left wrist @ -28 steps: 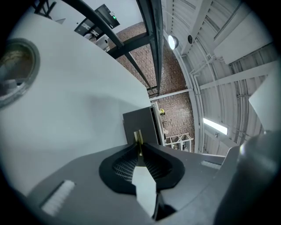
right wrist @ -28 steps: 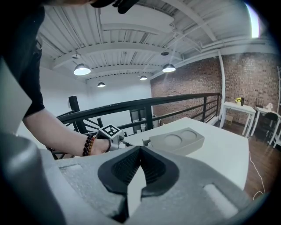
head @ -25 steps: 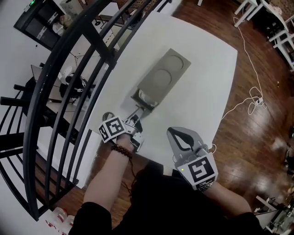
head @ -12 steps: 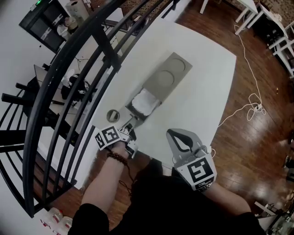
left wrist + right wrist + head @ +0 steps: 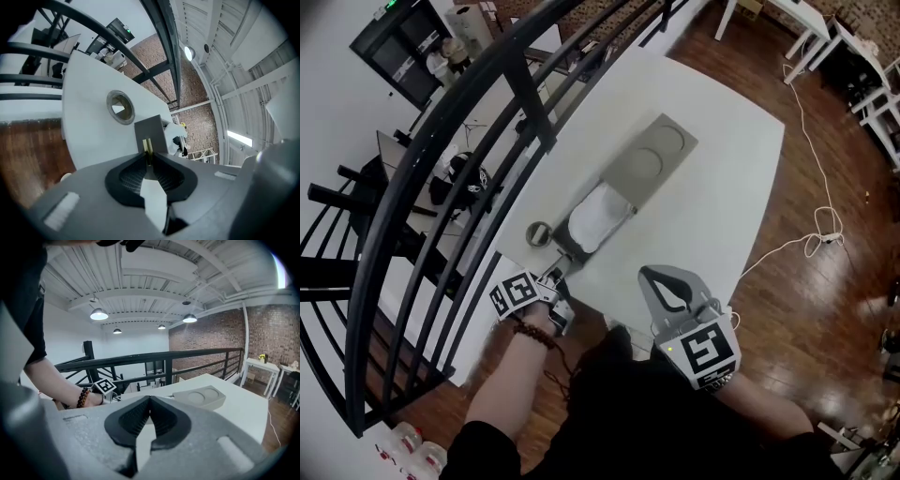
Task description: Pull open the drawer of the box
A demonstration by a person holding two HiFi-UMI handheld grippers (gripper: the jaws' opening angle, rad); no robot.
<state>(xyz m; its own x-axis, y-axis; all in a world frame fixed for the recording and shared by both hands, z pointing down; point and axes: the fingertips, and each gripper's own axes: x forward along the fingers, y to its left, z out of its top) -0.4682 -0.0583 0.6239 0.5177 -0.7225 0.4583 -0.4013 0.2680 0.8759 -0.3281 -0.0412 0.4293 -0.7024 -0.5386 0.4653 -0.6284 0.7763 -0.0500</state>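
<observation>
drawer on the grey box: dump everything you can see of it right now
The drawer stands pulled well out of the grey box, toward the person and in line with the box. Its front panel looks flat and dark grey, with a thin brass-coloured pull tab at its middle. White crumpled stuff fills the inside; paper or cloth, can't tell. The left gripper is shut on the tab; nothing else is seen touching the drawer.

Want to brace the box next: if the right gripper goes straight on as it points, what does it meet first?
The right gripper, shut, aims at the pulled-out drawer by the gray box; probably that first, though height is unclear.
</observation>
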